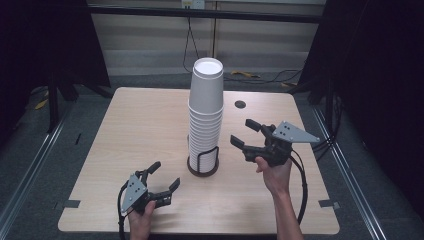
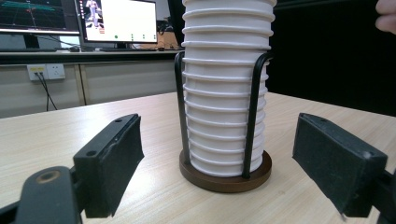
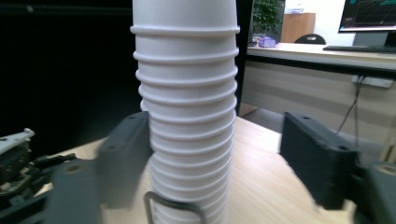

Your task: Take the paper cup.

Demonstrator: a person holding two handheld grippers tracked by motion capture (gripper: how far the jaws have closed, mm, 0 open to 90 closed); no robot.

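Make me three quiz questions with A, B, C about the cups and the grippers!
1. Where does the stack of paper cups stand? A on the floor; B in the wire holder on the table; C on a chair.
2. What colour are the cups? A white; B red; C green.
3. How are the right gripper's jaws? A shut on a cup; B open; C shut on a spoon.
Answers: B, black wire bars rise around the bottom cups; A, every cup is white; B, the jaws stand apart beside the stack.
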